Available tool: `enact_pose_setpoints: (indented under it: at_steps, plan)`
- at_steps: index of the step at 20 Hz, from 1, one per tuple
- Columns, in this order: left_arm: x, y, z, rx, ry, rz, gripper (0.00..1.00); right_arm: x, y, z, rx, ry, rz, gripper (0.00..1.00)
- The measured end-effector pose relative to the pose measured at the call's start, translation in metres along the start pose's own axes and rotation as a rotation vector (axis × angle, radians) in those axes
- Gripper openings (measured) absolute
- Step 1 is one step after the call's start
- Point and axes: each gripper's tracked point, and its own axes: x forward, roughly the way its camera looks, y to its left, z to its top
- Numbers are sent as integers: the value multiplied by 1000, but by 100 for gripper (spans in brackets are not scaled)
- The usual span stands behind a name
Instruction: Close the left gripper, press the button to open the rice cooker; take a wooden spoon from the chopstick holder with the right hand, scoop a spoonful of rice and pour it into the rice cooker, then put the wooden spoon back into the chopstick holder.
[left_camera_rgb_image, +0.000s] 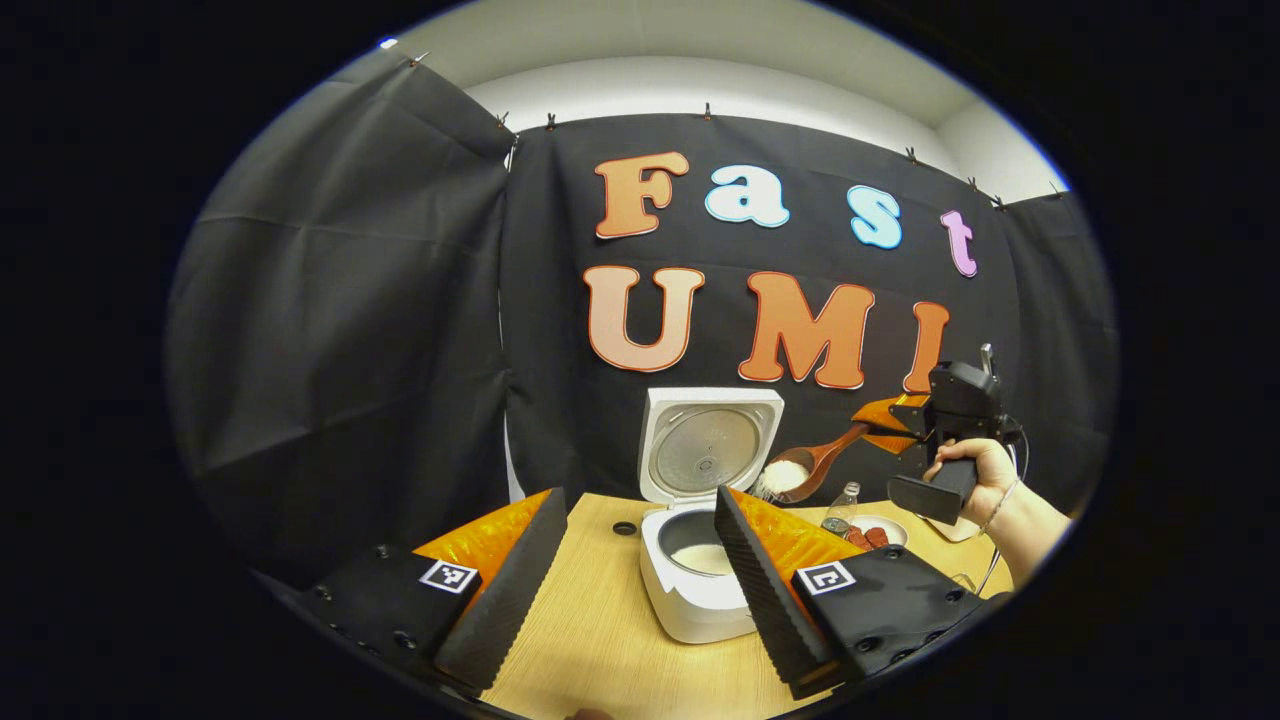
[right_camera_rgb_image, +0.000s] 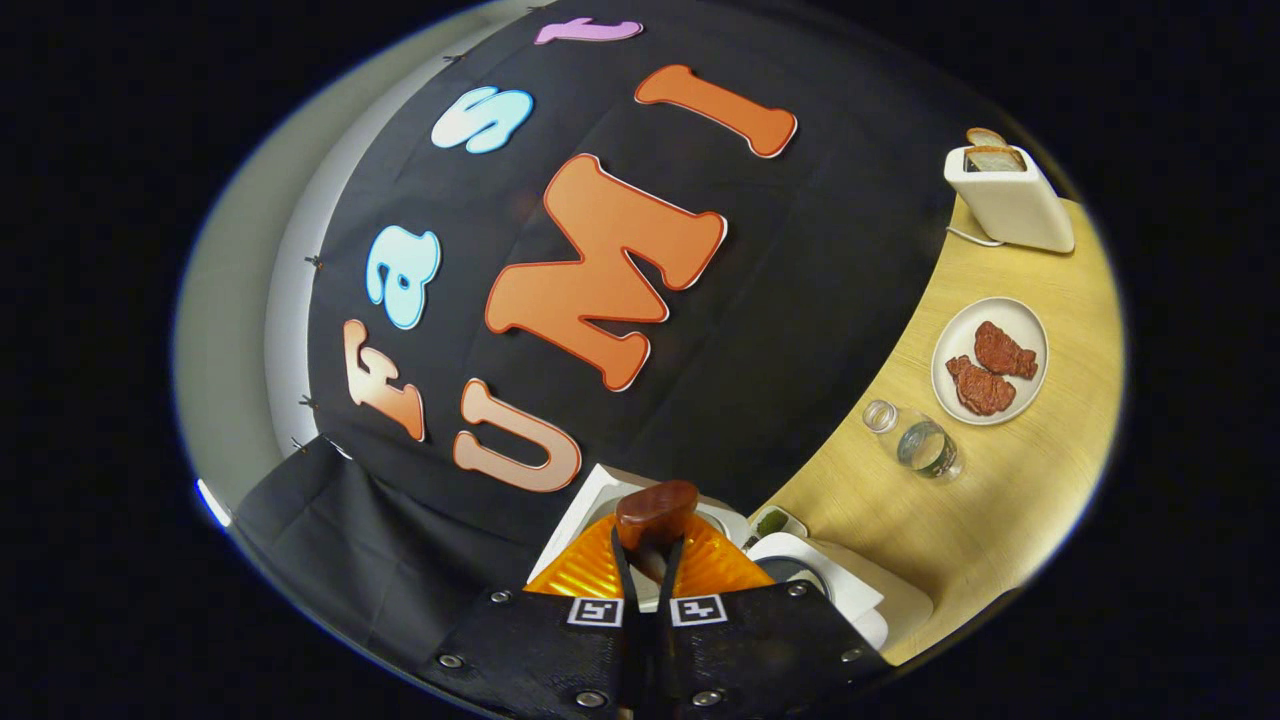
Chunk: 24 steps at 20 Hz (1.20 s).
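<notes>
So the rice cooker (left_camera_rgb_image: 700, 560) sits low centre of the left gripper view with its lid already up, and the left gripper (left_camera_rgb_image: 640, 560) hangs in front of it, jaws spread wide, holding nothing. Right of that, the right gripper (left_camera_rgb_image: 885, 428) is clamped on the wooden spoon (left_camera_rgb_image: 805, 468), loaded with rice, just above the pot (pour and return still to go). A bottle (left_camera_rgb_image: 843, 508) and plate (left_camera_rgb_image: 880, 530) sit nearby, not blocking anything.

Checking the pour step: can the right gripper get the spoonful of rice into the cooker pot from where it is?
Probably yes. The rice cooker lid stands open, its pot exposed; the wooden spoon in the right gripper hangs loaded up and to one side. Nothing lies between.
</notes>
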Motion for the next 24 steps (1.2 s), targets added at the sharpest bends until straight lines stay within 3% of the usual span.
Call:
enact_pose_setpoints:
  at_steps: [10, 19, 24]
  plan:
    - [5, 6, 0, 0, 0, 2, 100, 9, 5, -12, -183, -22, -6, 3]
    - [3, 9, -1, 2, 2, 6, 100, 7, 29, -14, -375, -55, 39, 3]
    - [6, 14, -4, -2, 6, 11, 100, 6, 39, -19, -417, -60, 66, 3]
